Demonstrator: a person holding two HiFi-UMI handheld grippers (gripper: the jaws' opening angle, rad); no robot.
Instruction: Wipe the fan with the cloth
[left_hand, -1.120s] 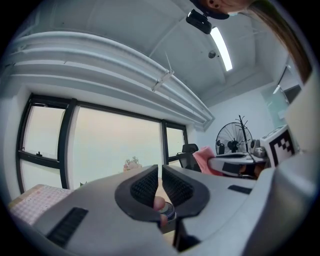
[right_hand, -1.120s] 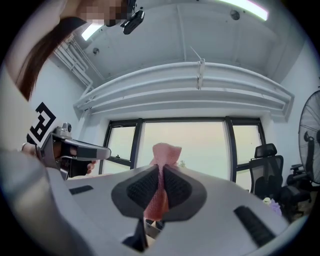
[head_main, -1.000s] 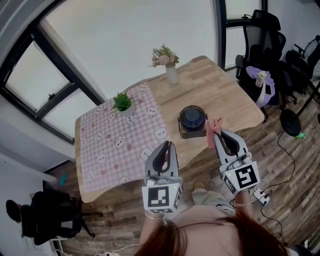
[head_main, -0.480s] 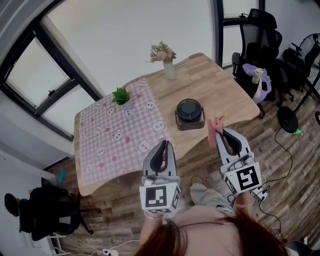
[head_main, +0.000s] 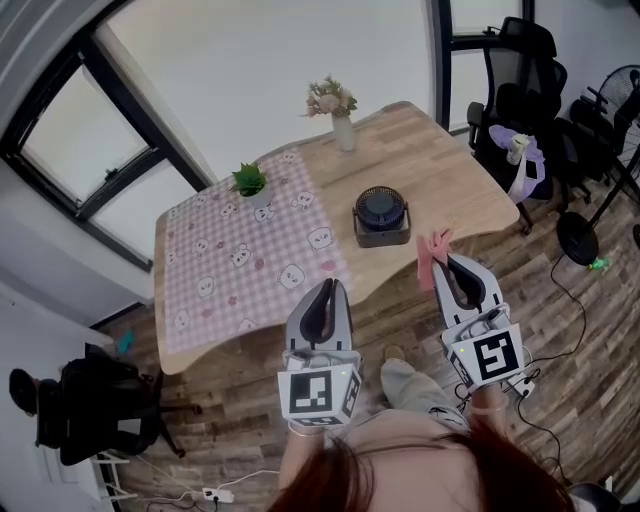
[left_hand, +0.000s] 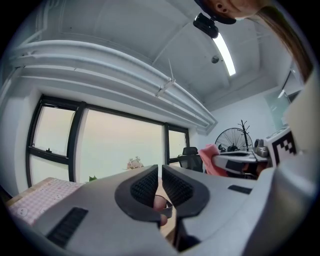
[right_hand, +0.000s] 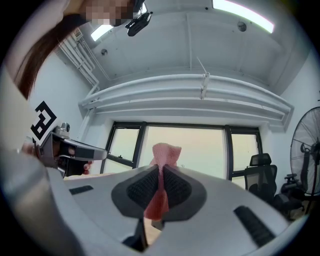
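Observation:
A small dark blue fan (head_main: 381, 213) sits in its base near the front edge of the wooden table (head_main: 440, 175). My right gripper (head_main: 441, 258) hangs in front of that edge, right of the fan, shut on a pink cloth (head_main: 430, 257) that sticks up from the jaws; the same cloth (right_hand: 160, 170) shows pinched between the pads in the right gripper view. My left gripper (head_main: 327, 292) is shut with nothing in it, held level before the table edge, left of the fan. In the left gripper view its jaws (left_hand: 160, 185) meet with only a thin slit.
A pink checked tablecloth (head_main: 230, 270) covers the table's left half, with a small green plant (head_main: 249, 181) on it. A vase of flowers (head_main: 338, 112) stands at the far edge. Black office chairs (head_main: 520, 90) and a floor fan (head_main: 578, 238) stand at the right on the wooden floor.
Both grippers have drawn a little away from the table, and the fan and table now sit slightly farther from them. The cloth stays in the right jaws.

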